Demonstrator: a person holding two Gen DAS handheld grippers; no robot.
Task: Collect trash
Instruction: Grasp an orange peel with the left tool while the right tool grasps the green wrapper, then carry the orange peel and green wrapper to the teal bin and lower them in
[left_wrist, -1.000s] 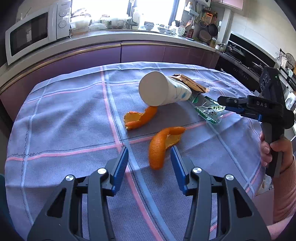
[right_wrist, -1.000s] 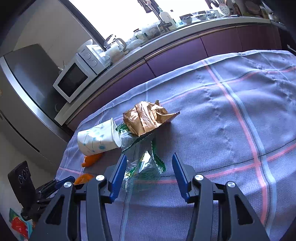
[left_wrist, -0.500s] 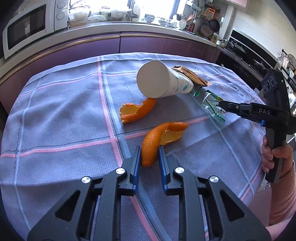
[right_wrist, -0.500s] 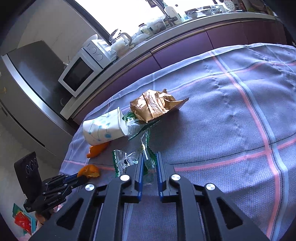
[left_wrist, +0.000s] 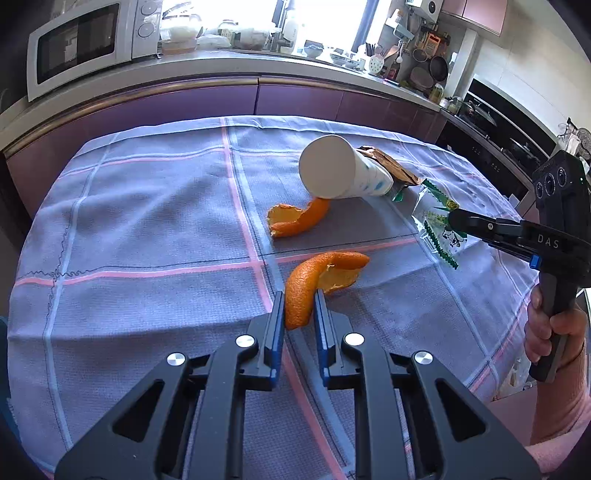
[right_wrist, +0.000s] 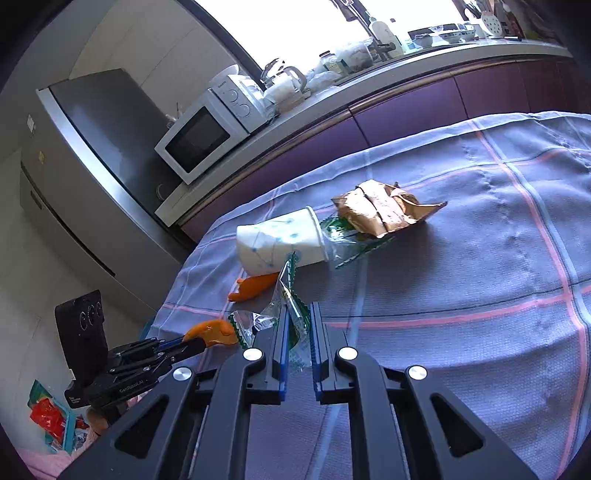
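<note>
Room: kitchen, purple cabinet fronts under a grey counter (left_wrist: 207, 64); white microwave (left_wrist: 85, 40) at 11 o'clock in the left wrist view; steel fridge (right_wrist: 92, 155) at 10 o'clock in the right wrist view.
Surface: table under a lilac checked tablecloth (left_wrist: 147, 221) with pink lines.
Left gripper (left_wrist: 299, 308): clenched on the near end of a curled orange peel (left_wrist: 314, 280), at 6 o'clock from the cup; rest of the peel lying on the cloth.
Right gripper (right_wrist: 296, 321): clamped on a clear green-printed wrapper (right_wrist: 291, 306), part of it sticking up between the blue pads; at 3 o'clock in the left wrist view.
Second orange peel (left_wrist: 295, 221): on the cloth, touching the cup's near side.
Paper cup (left_wrist: 340, 173): white with blue dots, lying on its side, base toward the left camera.
Brown bag (right_wrist: 384, 210): crumpled, at 12 o'clock in the right wrist view, just beside the cup's mouth.
Another green wrapper (right_wrist: 347, 240): between cup mouth and brown bag, partly under the bag.
</note>
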